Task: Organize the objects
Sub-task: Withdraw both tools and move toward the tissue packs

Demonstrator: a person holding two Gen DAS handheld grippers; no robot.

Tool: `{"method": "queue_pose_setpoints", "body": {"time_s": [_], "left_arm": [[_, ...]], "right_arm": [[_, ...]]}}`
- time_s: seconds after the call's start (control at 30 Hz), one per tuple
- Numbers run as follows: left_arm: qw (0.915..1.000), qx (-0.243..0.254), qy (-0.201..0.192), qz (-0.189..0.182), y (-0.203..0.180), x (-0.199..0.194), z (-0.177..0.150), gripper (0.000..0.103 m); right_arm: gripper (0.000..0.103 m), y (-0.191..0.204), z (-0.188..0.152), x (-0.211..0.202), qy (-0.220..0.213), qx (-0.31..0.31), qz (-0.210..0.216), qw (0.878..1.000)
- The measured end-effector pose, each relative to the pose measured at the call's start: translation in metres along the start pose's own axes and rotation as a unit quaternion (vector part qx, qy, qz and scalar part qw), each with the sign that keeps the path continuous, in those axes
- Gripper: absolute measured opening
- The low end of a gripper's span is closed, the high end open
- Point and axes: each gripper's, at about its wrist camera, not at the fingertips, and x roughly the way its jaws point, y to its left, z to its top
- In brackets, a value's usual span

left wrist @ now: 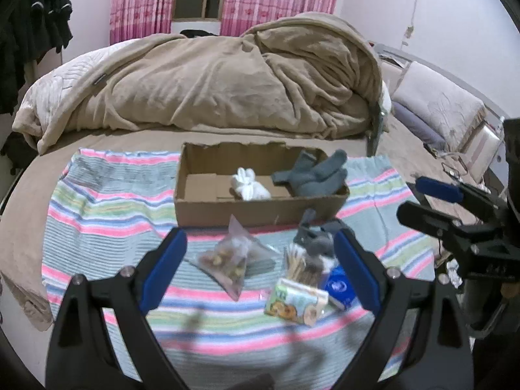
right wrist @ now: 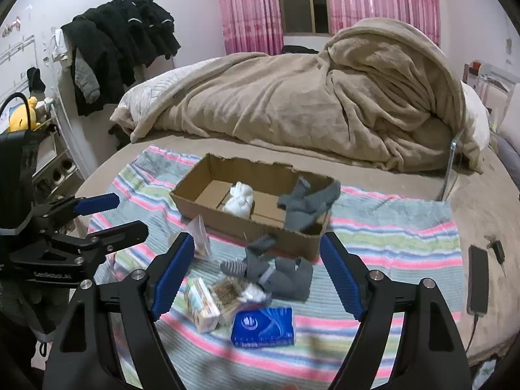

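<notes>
A shallow cardboard box (left wrist: 208,209) (right wrist: 227,219) sits on a striped towel (left wrist: 107,208) (right wrist: 390,227) on the bed. It holds white socks (left wrist: 248,185) (right wrist: 240,198) and grey socks (left wrist: 315,172) (right wrist: 307,206). In front lie a clear snack bag (left wrist: 230,260), a bag of cotton swabs (left wrist: 302,265) (right wrist: 234,291), a small carton (left wrist: 294,300) (right wrist: 201,304), a blue tissue pack (left wrist: 338,287) (right wrist: 263,326) and grey striped socks (right wrist: 276,269) (left wrist: 315,240). My left gripper (left wrist: 260,269) is open above these items. My right gripper (right wrist: 256,273) is open above them too, empty.
A rumpled beige blanket (left wrist: 211,81) (right wrist: 308,97) fills the bed behind the box. A phone on a cable (right wrist: 477,279) lies at the right edge. Dark coats (right wrist: 120,45) hang on the left wall. Pillows (left wrist: 435,104) lie at the right.
</notes>
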Motion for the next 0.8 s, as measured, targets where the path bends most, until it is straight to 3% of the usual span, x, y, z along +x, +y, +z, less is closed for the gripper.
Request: {"method": "queue_pose_setpoints", "body": {"time_s": [0.23,0.7,0.8], "left_arm": [[0.9998,0.006,0.021,-0.002,-0.01,0.0,-0.022,0.093],[0.9971,0.013,0.075,-0.003,-0.025,0.037,-0.056,0.093],[0.9961,0.02,0.086,-0.004,-0.028,0.048,-0.061,0.093]], "right_arm": [[0.083,-0.004,-0.022,-0.001,0.021,0.004,-0.006,1.0],[0.083,-0.007,-0.061,0.033,0.08,0.002,0.001,0.997],[0.089,-0.007,-0.067,0.042,0.093,-0.002,0.003,0.996]]}}
